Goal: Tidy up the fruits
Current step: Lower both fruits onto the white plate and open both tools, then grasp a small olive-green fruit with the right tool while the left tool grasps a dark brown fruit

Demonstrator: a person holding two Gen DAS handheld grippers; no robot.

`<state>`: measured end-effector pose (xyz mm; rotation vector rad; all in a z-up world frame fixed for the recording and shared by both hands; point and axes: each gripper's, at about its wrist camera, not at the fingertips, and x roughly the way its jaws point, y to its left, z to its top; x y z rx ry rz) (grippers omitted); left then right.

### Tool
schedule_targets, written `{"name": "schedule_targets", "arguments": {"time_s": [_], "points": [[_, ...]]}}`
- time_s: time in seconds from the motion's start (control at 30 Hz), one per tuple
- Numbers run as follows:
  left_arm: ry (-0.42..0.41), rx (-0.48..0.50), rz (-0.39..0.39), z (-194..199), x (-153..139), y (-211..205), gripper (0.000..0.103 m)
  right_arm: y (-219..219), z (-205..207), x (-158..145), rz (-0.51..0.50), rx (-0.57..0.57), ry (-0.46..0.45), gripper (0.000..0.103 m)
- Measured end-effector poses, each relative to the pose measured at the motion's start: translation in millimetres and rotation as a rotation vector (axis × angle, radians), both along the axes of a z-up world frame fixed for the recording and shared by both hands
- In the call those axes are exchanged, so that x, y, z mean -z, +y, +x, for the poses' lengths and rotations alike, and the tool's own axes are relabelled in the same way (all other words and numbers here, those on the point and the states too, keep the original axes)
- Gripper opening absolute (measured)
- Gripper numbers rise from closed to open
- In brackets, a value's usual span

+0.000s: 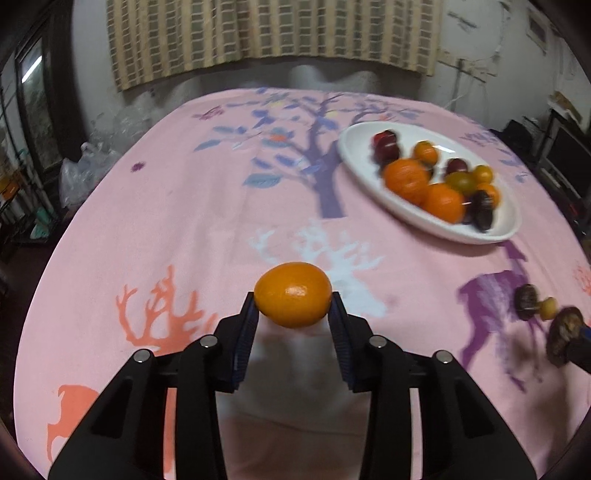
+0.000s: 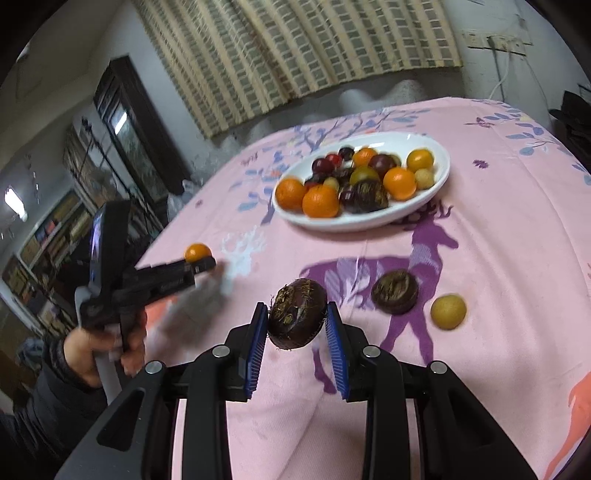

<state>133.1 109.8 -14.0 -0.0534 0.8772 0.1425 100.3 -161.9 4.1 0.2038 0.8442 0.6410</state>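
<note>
My left gripper (image 1: 294, 300) is shut on a small orange kumquat (image 1: 293, 294) and holds it above the pink cloth; it also shows in the right wrist view (image 2: 201, 260) at the left. My right gripper (image 2: 297, 317) is shut on a dark brown water chestnut (image 2: 296, 314), lifted above the cloth. A white oval plate (image 1: 354, 147) with oranges, dark plums and small yellow fruits sits at the far right; it also shows in the right wrist view (image 2: 439, 162). A second water chestnut (image 2: 395, 291) and a yellow round fruit (image 2: 448, 311) lie loose on the cloth.
The table wears a pink cloth (image 1: 184, 206) with tree and deer prints. A patterned curtain (image 1: 273, 33) hangs behind. Shelves and clutter (image 2: 55, 229) stand at the left, off the table. The person's hand (image 2: 107, 347) holds the left gripper.
</note>
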Motion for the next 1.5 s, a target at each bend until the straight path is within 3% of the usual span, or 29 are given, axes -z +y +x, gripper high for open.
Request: {"name": "schedule_targets", "arguments": {"time_s": [0.23,0.43,0.5,0.53,0.57,0.6,0.93,1.07,1.2,1.43,1.5], "points": [[-0.065,0.148,-0.007,46.8,-43.2,-64.3,0.038,1.4,74.5,-39.9,0.028,0.056,-0.023,0.032],[-0.058,0.152,0.005,109.5,-46.4,-94.2,0.038,13.3,150.2,-26.3,0.047,0.105,0.074,0.033],[-0.047,0.135,0.019,126.2,-42.2,-97.1,0.039,12.1,168.7,-14.9,0.077,0.152,0.115,0.039],[-0.042,0.122,0.024,129.2,-40.2,-95.8,0.048,9.6,175.2,-9.2,0.107,0.166,0.141,0.052],[-0.041,0.104,0.029,131.6,-39.6,-94.2,0.062,5.9,181.8,-2.3,0.151,0.179,0.179,0.057],[-0.060,0.082,0.030,130.3,-41.1,-91.9,0.066,3.9,183.6,0.5,0.167,0.189,0.194,0.057],[-0.123,0.101,0.039,70.3,-49.0,-97.1,0.080,-43.1,130.5,-3.6,0.102,0.186,0.129,0.059],[-0.109,0.134,0.049,38.4,-38.6,-112.0,0.084,-59.7,92.5,-3.0,-0.068,0.177,0.065,0.059],[-0.072,0.157,0.037,10.5,-20.5,-127.3,0.085,-67.9,66.6,8.2,-0.112,0.149,0.086,0.059],[-0.001,0.172,0.048,-15.7,9.7,-140.0,0.085,-47.6,31.8,32.2,-0.412,0.124,0.014,0.055],[0.005,0.178,0.059,-20.3,12.7,-141.8,0.085,-45.6,30.1,40.3,-0.441,0.126,0.020,0.053]]}}
